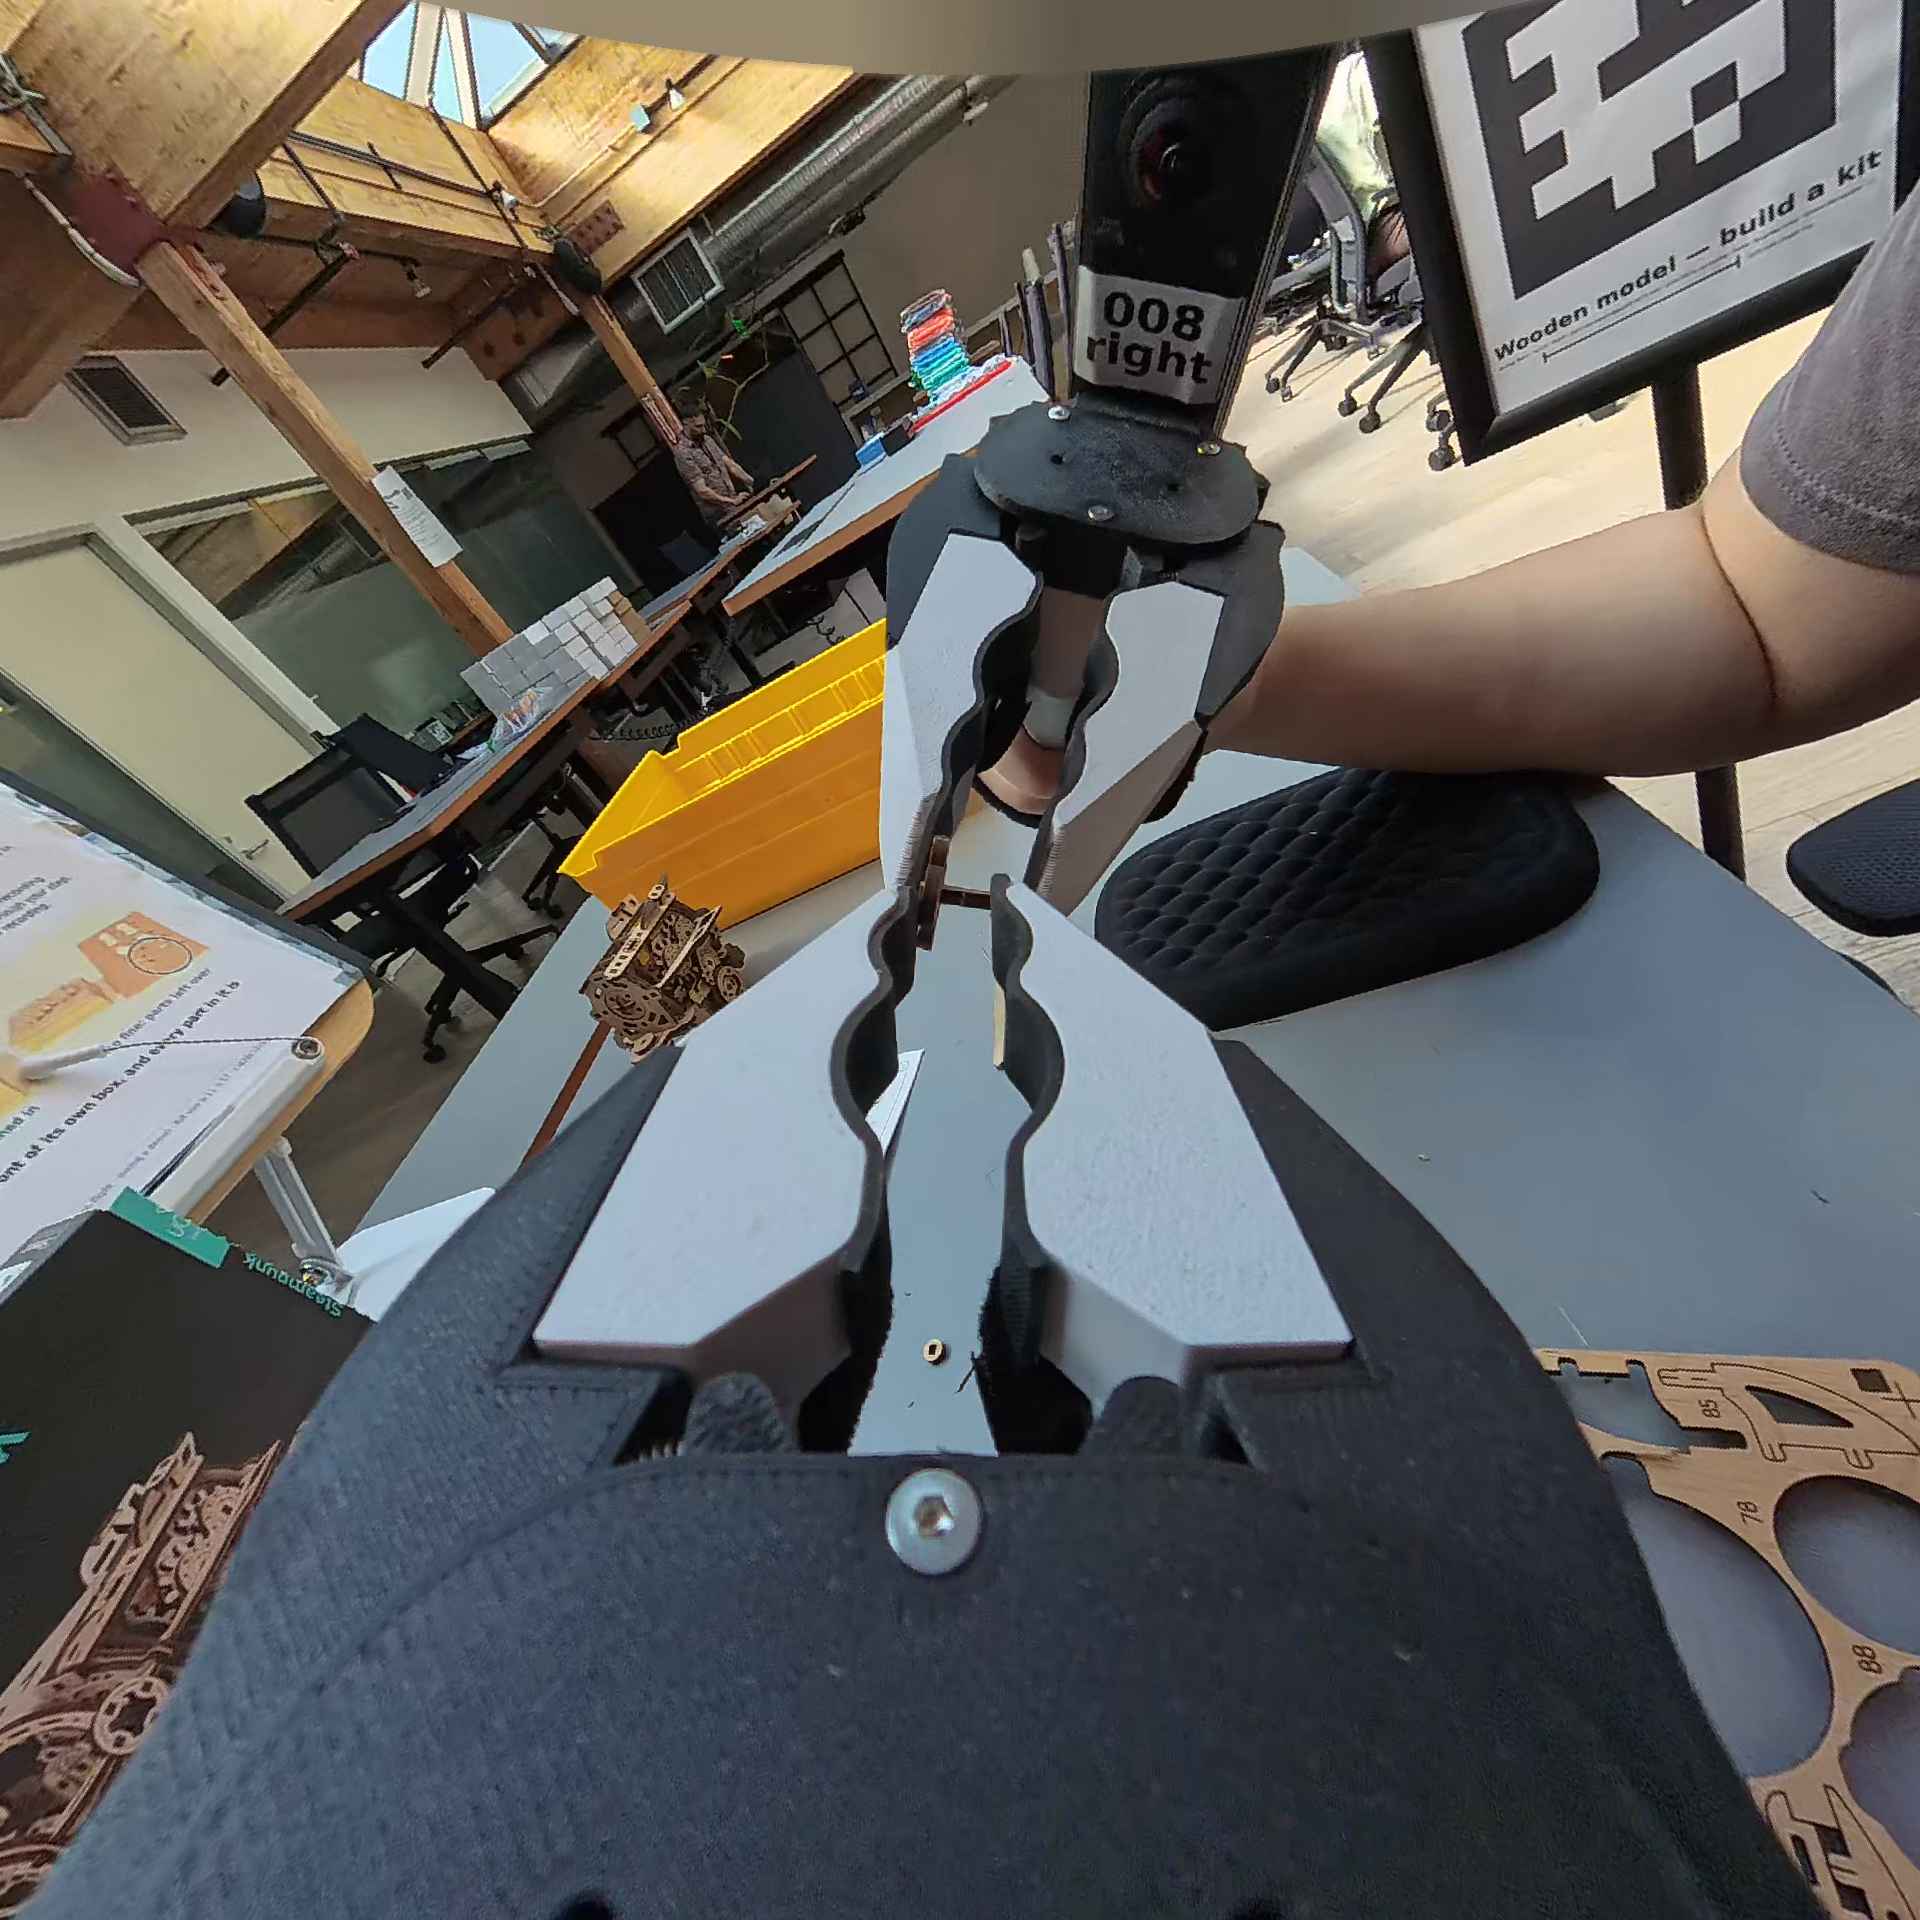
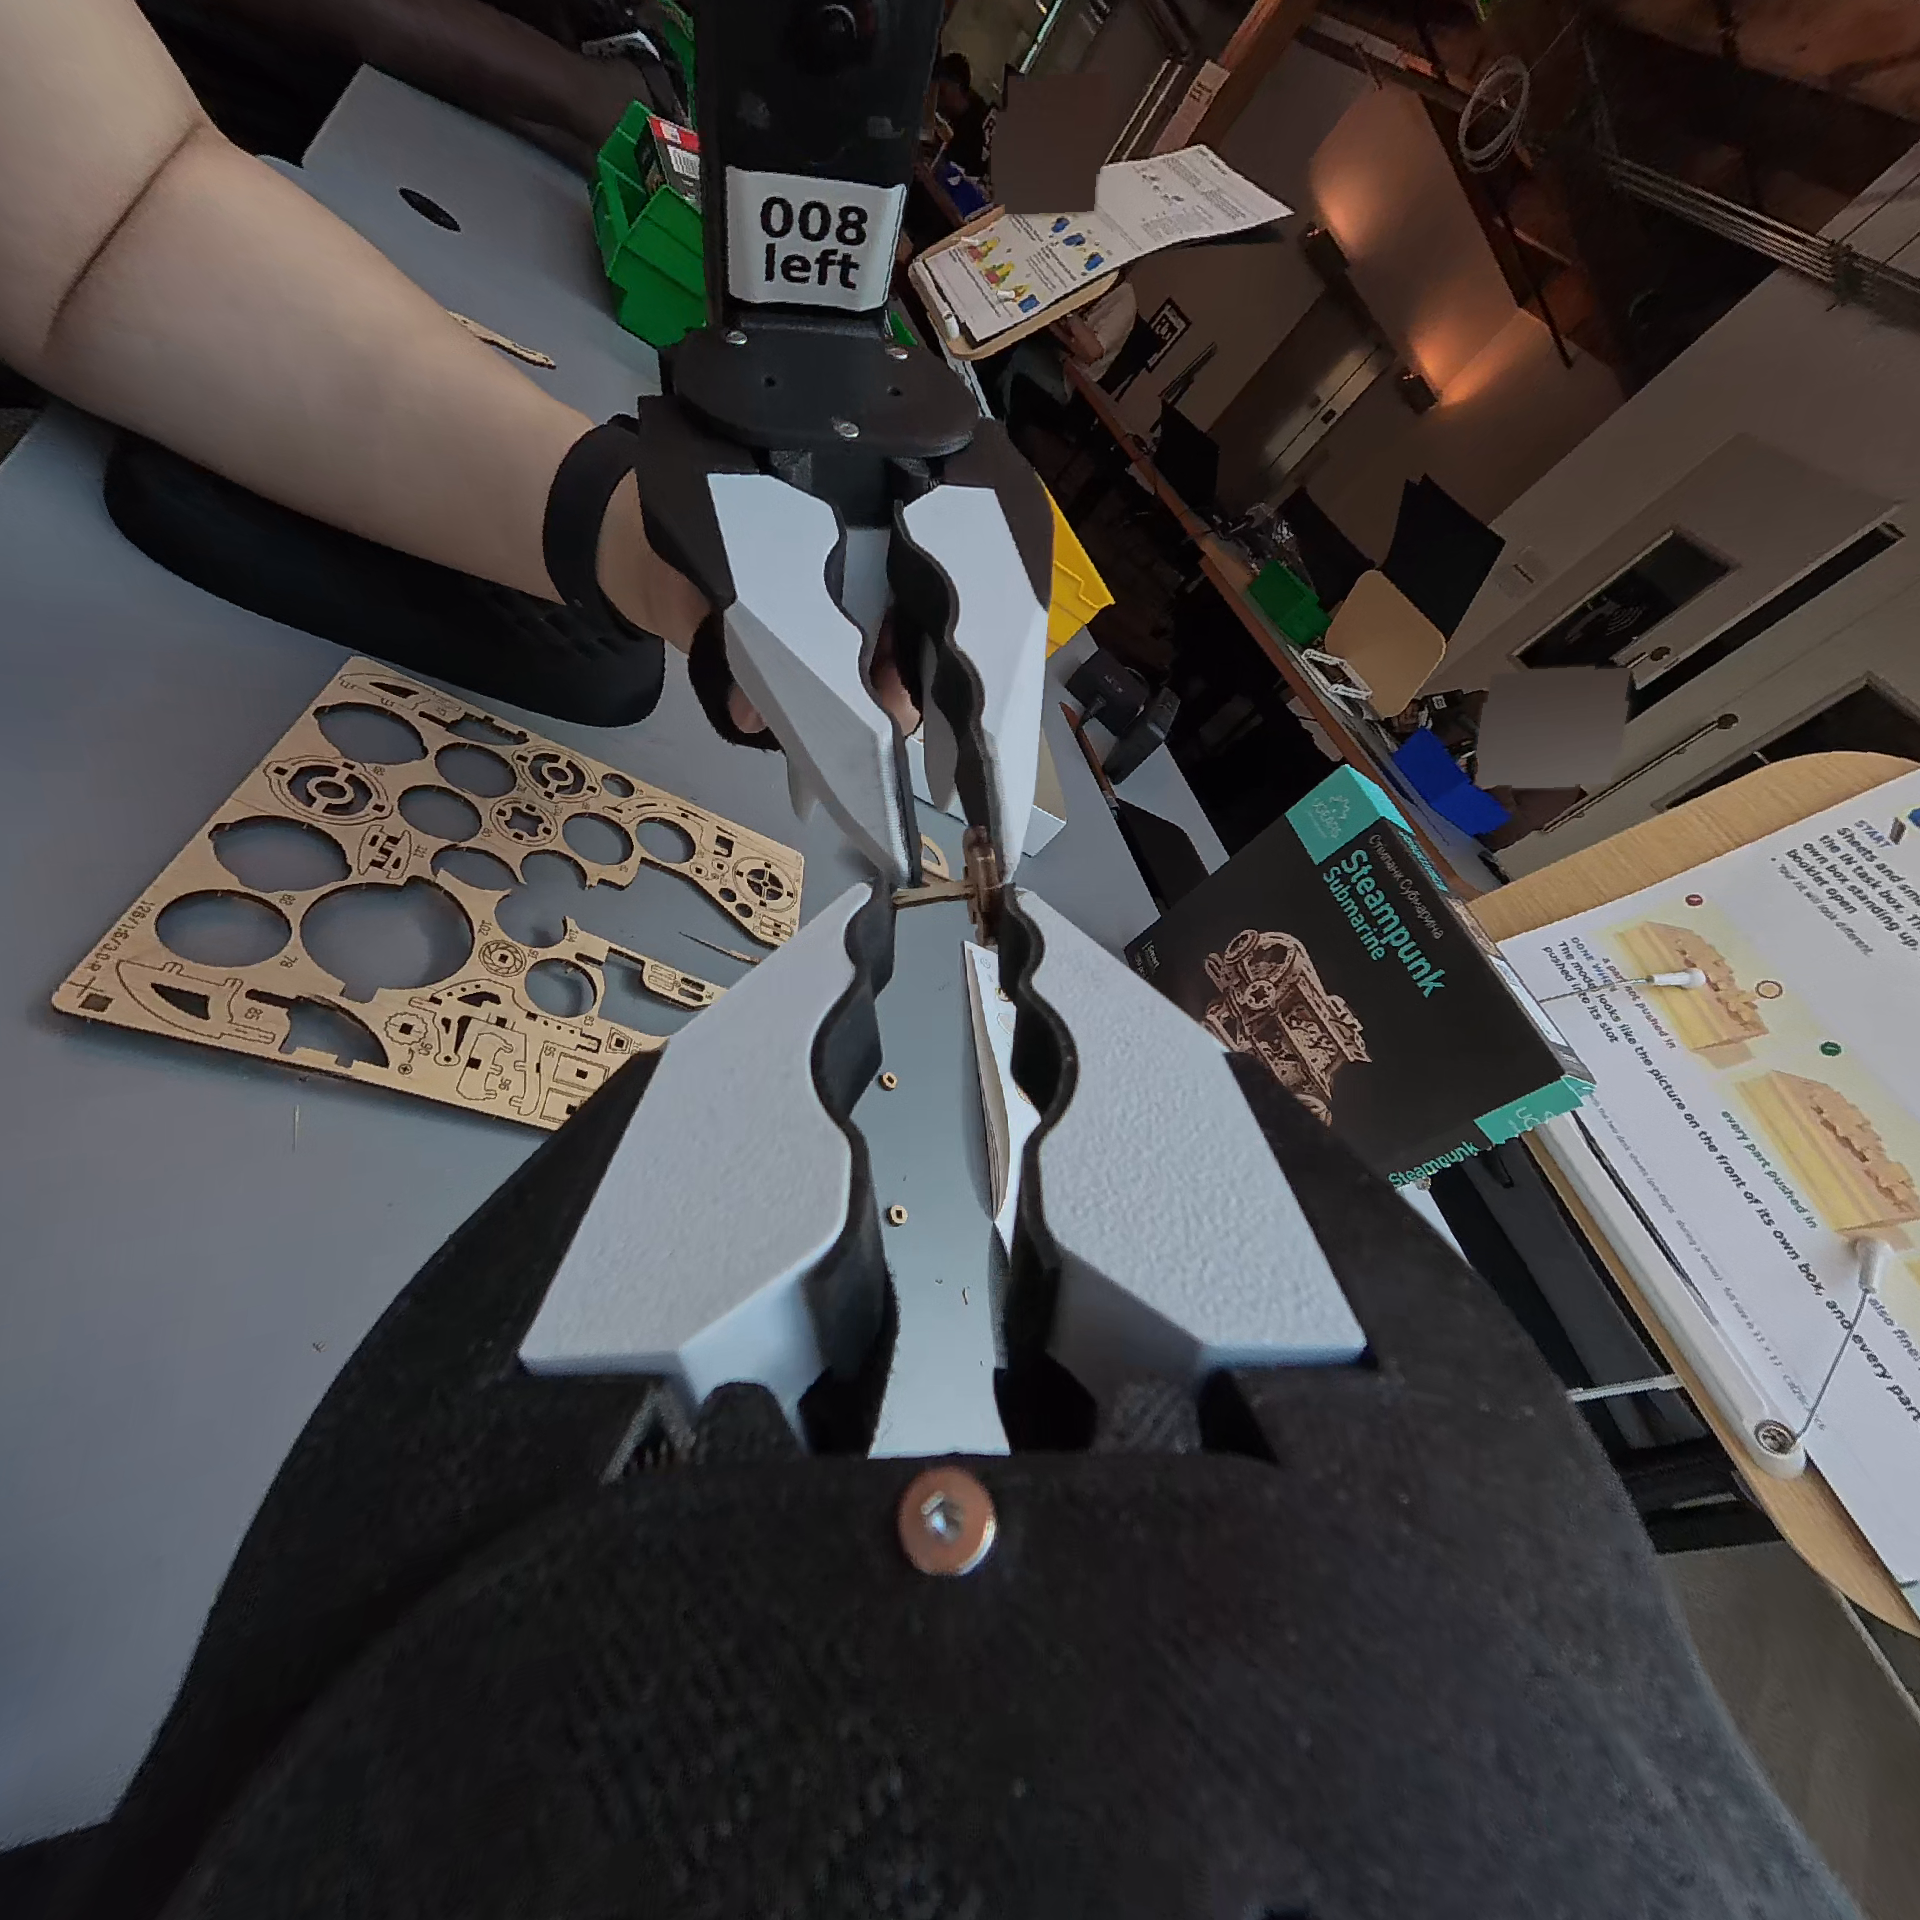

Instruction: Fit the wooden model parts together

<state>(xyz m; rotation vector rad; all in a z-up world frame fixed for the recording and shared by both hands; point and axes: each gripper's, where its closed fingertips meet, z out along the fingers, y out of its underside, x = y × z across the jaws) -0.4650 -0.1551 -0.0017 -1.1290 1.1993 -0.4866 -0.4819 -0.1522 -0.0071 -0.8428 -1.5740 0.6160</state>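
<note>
Above the grey table (image 2: 208, 1247), both grippers' fingers meet tip-to-tip, nearly closed on small wooden parts (image 2: 961, 888), beside a punched sheet (image 2: 436, 894).

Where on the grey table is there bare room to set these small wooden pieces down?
Bare grey table lies nearer than the punched wooden sheet, at that view's left. In the left wrist view, bare top runs between the black cushion and the sheet. It is crowded around the box.

Matt laser-cut wooden sheet (image 2: 436, 914), grey matt table (image 2: 208, 1247), seemingly plastic fingers (image 2: 727, 1174).
</note>
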